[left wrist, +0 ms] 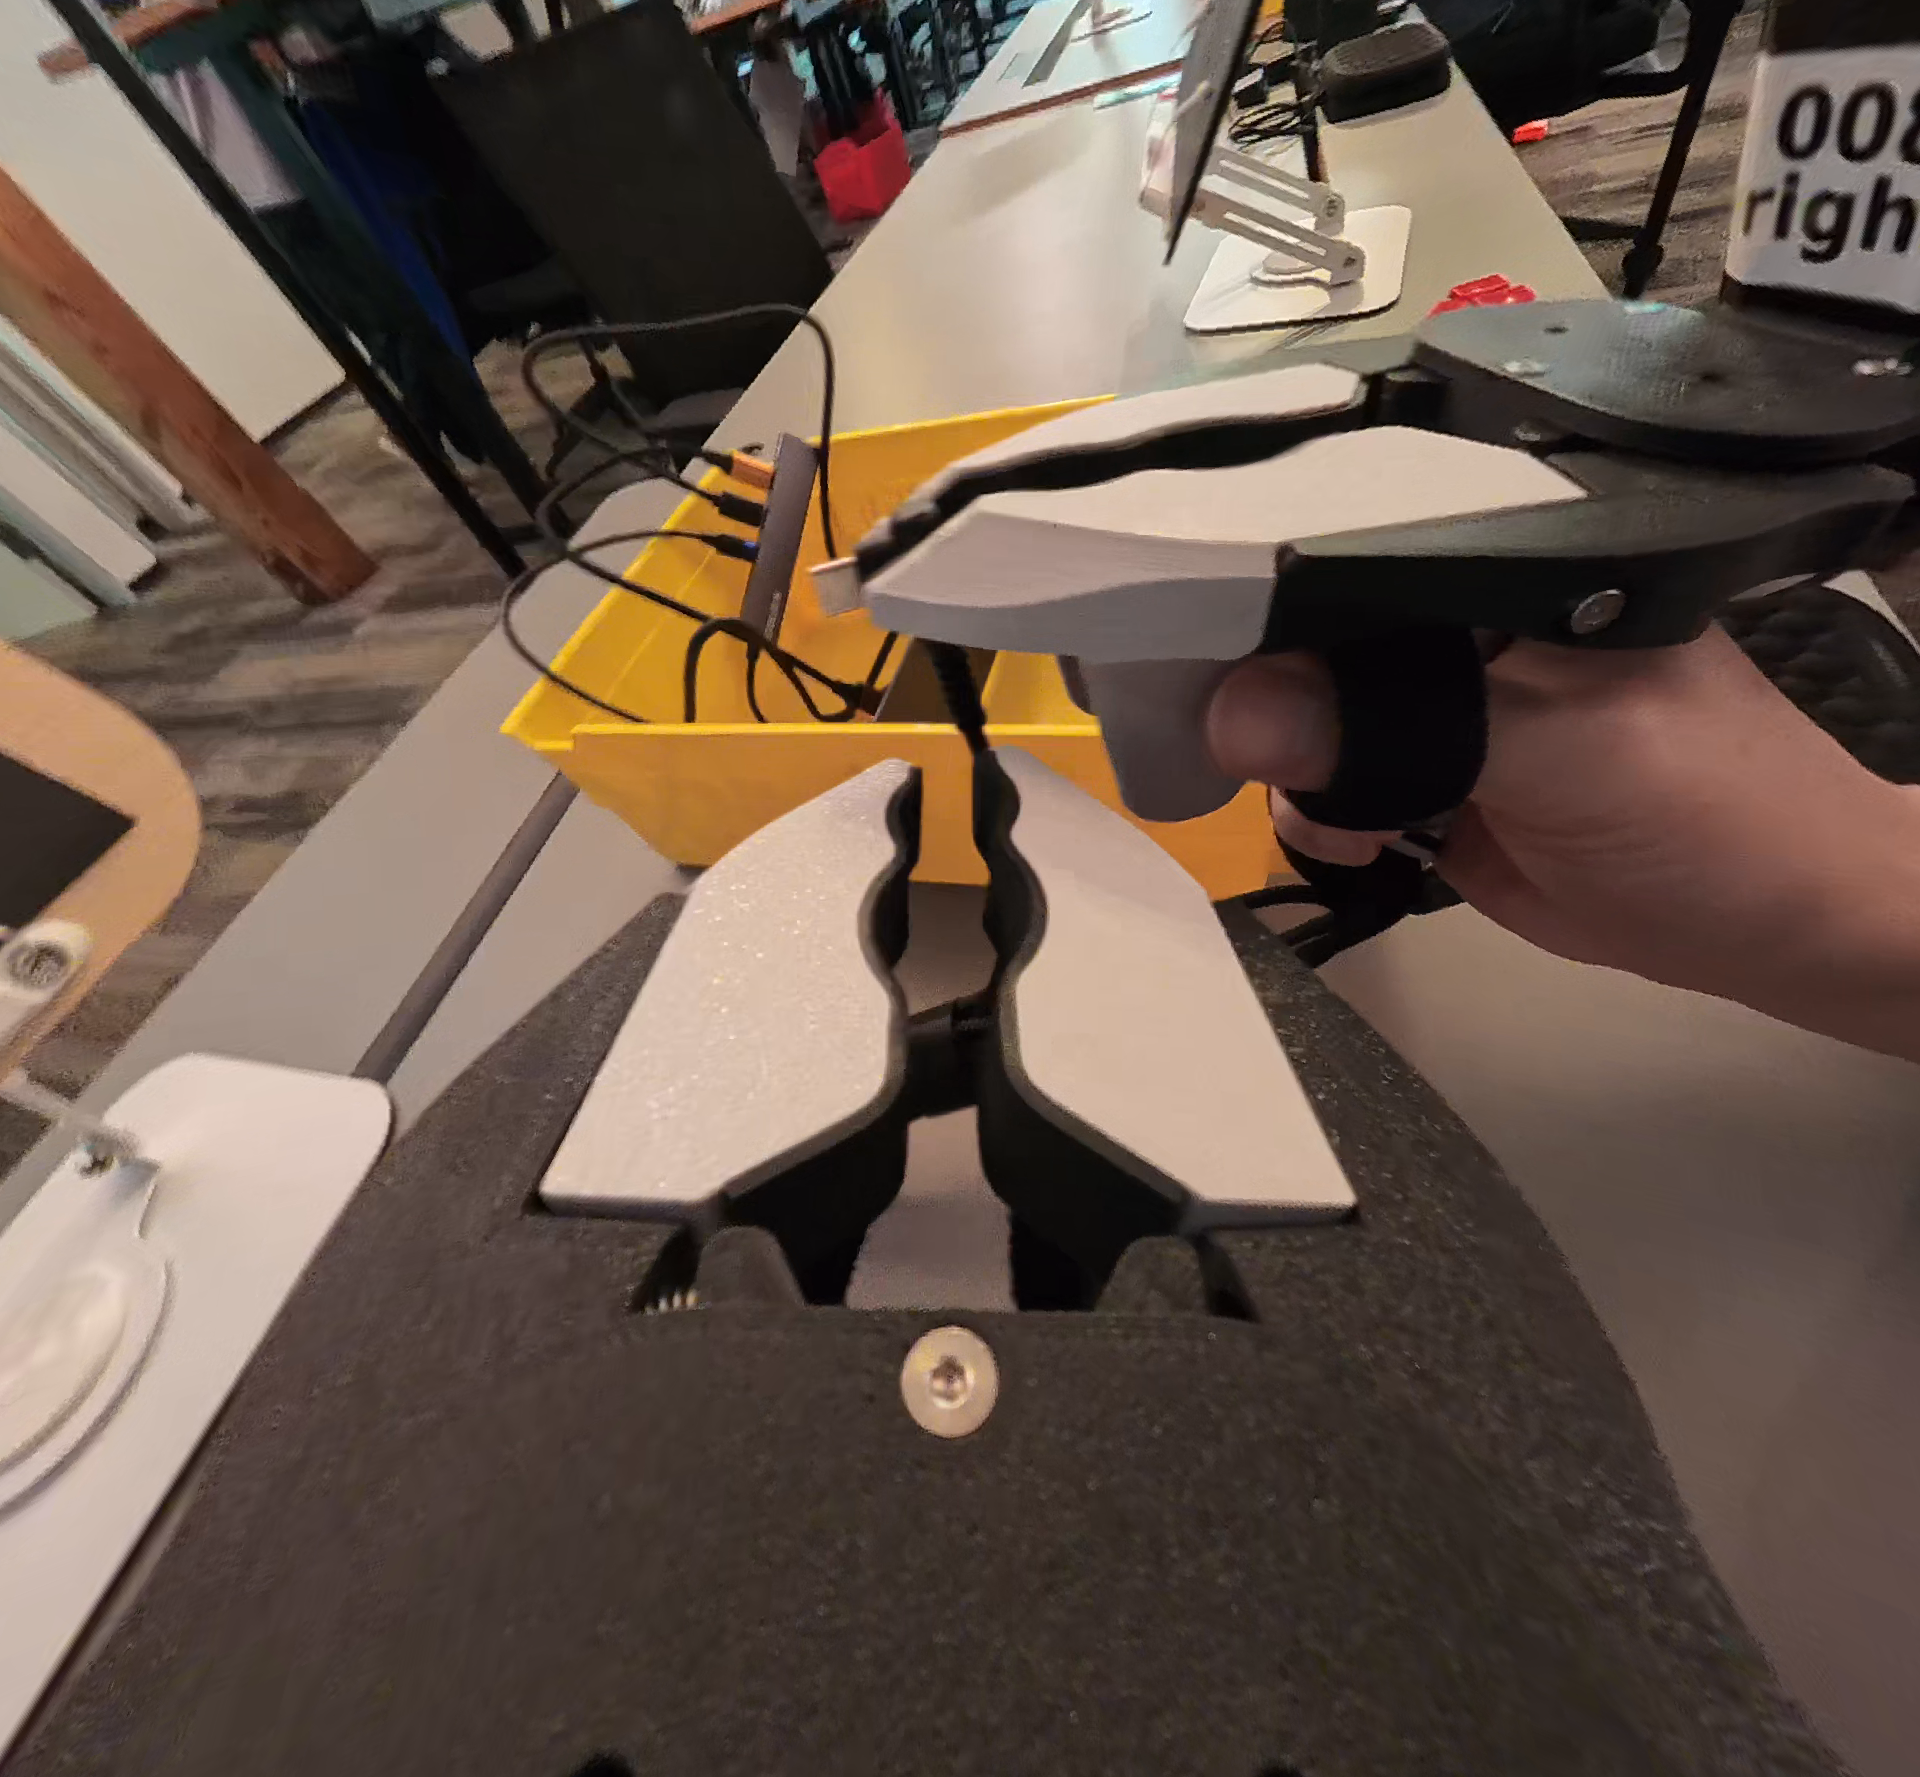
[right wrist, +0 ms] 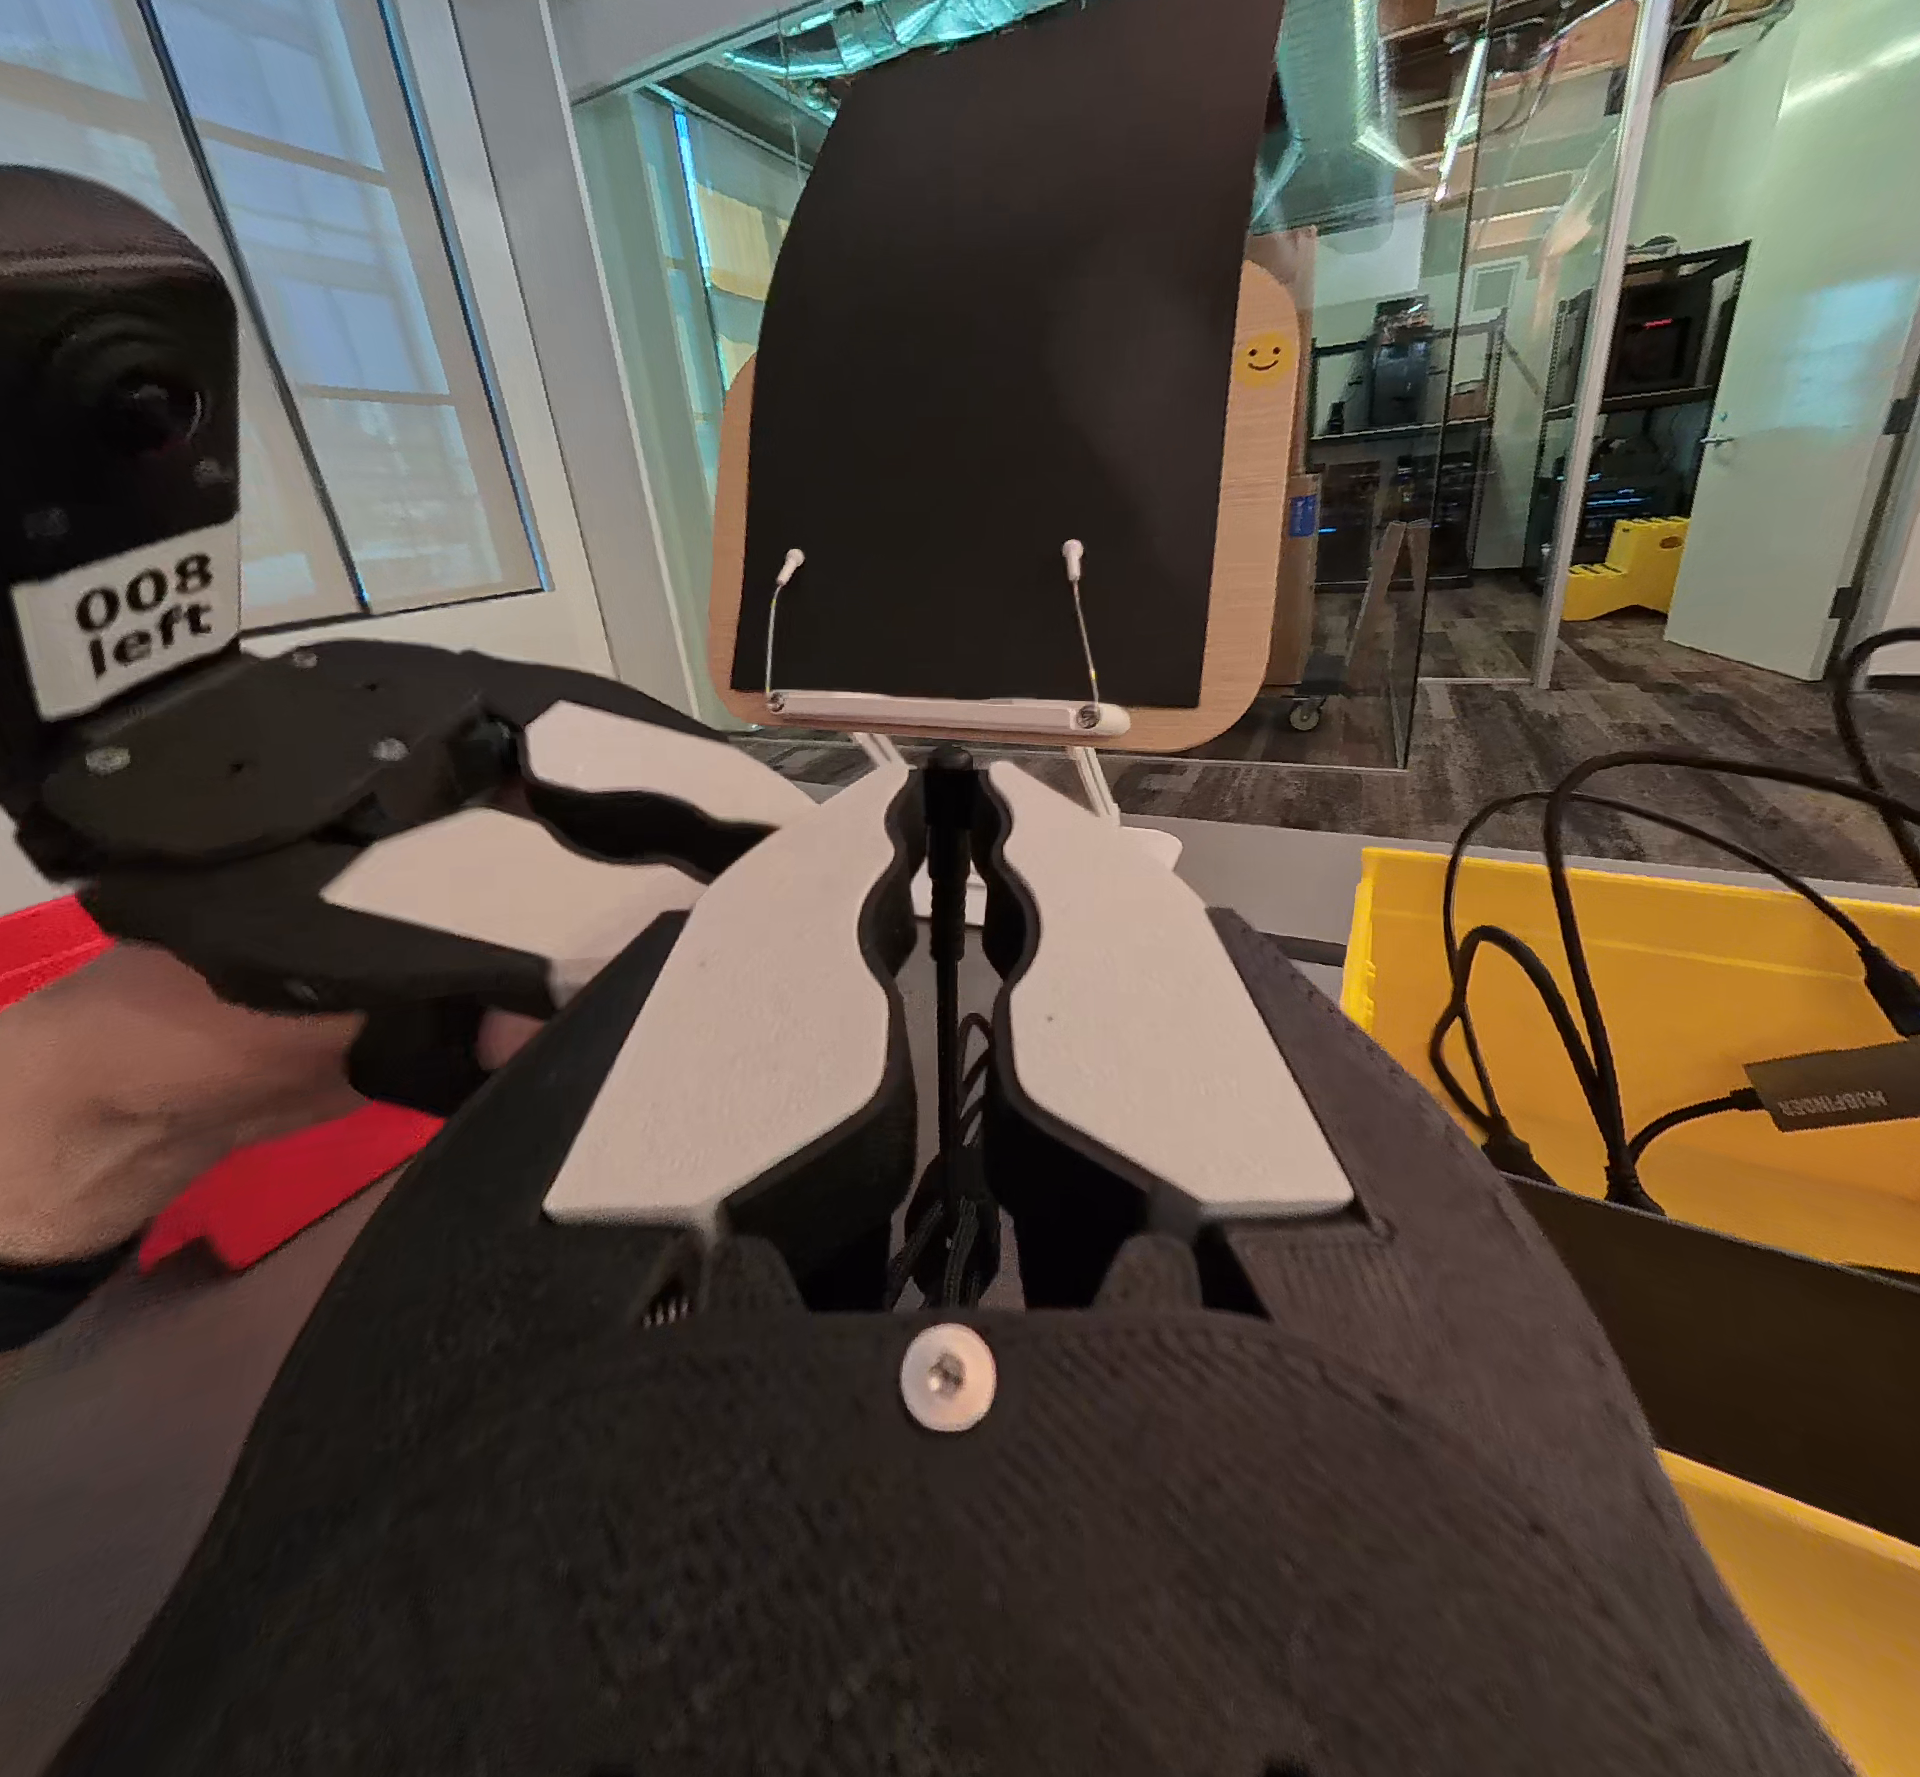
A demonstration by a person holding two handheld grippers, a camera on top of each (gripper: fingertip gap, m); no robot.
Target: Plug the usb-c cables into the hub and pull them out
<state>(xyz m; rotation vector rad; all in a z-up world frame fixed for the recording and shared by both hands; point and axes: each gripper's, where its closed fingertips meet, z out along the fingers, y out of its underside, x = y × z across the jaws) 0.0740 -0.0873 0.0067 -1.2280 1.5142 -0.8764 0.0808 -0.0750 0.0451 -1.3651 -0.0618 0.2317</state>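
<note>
My right gripper (right wrist: 948, 797) is shut on the black plug (right wrist: 948, 828) of a USB-C cable; its cord runs down between the fingers. In the left wrist view the right gripper (left wrist: 883, 548) reaches in from the right above the yellow bin (left wrist: 727, 782), and the plug's silver tip (left wrist: 834, 584) points at the grey hub (left wrist: 774, 543). The hub stands on end in the bin with three cables plugged into its left side. My left gripper (left wrist: 956, 777) is just below, jaws a narrow gap apart; the hanging cord (left wrist: 971, 719) drops into that gap along the right finger. The hub also shows in the right wrist view (right wrist: 1834, 1093).
A black board on a wooden stand (right wrist: 997, 377) stands behind the grippers; its white base (left wrist: 1299, 273) sits on the grey table. Loose black cables (right wrist: 1538, 1000) loop in the bin (right wrist: 1558, 906). A red object (right wrist: 281, 1187) lies under the left hand. Another white base plate (left wrist: 208, 1208) is near left. The grippers are tip to tip, or close to it. The grey hub (left wrist: 774, 543) is about 30 centimeters from both grippers' fingertips.
</note>
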